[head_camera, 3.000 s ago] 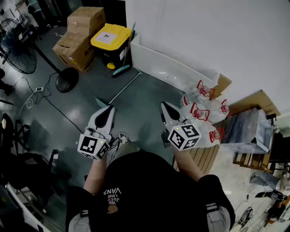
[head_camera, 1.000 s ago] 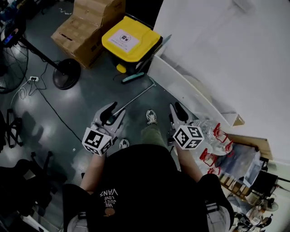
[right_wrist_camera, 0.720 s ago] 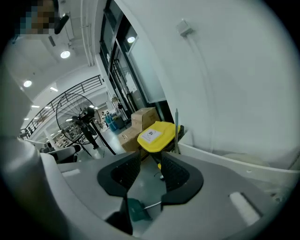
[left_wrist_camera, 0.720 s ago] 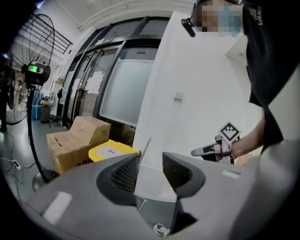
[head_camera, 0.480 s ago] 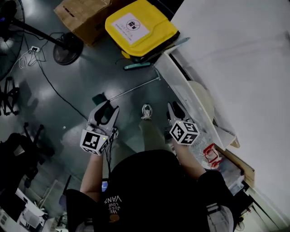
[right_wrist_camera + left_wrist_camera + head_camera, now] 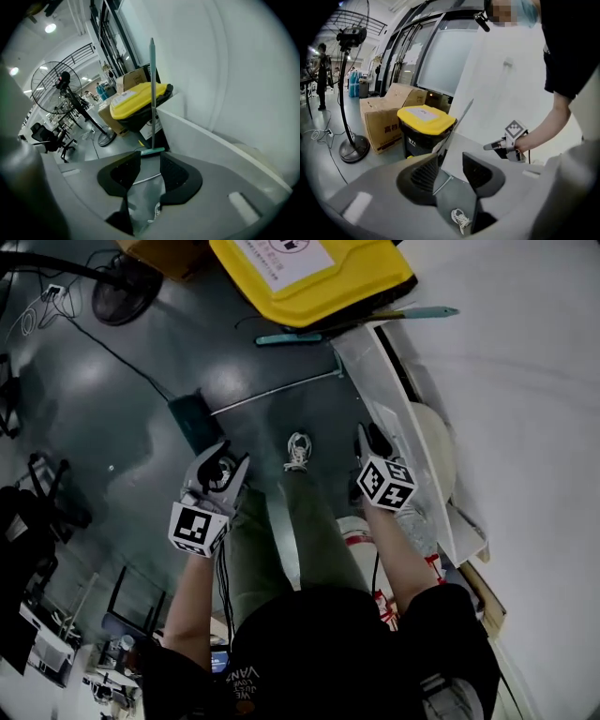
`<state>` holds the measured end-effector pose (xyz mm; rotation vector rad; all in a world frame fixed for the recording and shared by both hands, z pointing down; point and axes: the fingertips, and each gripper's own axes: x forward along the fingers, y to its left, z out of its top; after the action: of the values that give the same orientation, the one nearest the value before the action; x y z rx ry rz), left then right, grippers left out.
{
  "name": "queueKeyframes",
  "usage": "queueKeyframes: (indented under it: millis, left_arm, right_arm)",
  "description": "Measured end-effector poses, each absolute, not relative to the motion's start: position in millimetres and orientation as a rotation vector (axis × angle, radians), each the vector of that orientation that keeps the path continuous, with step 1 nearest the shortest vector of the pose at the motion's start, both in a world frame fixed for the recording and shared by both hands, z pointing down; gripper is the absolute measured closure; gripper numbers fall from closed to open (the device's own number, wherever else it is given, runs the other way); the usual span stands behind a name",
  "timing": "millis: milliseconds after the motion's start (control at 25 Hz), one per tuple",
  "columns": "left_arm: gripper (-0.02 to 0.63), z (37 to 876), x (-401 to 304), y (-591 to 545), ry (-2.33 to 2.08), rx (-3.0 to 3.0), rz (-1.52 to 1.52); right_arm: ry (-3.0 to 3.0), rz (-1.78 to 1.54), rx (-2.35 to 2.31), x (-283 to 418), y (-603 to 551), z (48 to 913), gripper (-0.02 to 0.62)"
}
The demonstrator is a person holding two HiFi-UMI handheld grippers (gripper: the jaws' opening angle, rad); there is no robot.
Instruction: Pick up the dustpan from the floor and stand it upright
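Observation:
The dustpan lies flat on the grey floor, its dark pan (image 6: pixel 191 420) at the left. Its thin metal handle (image 6: pixel 277 390) runs right toward the white panel. My left gripper (image 6: pixel 230 457) hangs just short of the pan, apart from it, open and empty. In the left gripper view the handle (image 6: pixel 442 181) shows on the floor beyond the gap of the left gripper (image 6: pixel 450 164). My right gripper (image 6: pixel 371 435) is open and empty beside the white panel. In its own view the right gripper (image 6: pixel 150 164) frames the handle (image 6: pixel 148 178) farther off.
A yellow-lidded bin (image 6: pixel 309 268) stands beyond the dustpan, with a teal broom (image 6: pixel 281 338) leaning by it. A white panel (image 6: pixel 394 399) leans on the wall at right. A fan base (image 6: pixel 117 277) and cables lie at far left. The person's shoe (image 6: pixel 298 451) is between the grippers.
Both grippers have sunk toward the floor and come closer to the dustpan. The view has shifted toward the bin. The jaws stand as wide as before.

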<state>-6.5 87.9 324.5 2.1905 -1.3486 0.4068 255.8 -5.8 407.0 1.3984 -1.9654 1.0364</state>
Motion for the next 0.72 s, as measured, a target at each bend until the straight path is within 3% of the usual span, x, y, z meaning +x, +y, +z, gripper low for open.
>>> queueKeyframes:
  millis: [720]
  left_arm:
    - [0.391,619,-19,66,-1.219,2.168,0.581]
  right_arm:
    - [-1.731,0.86,1.284,262,-35,696,0.482]
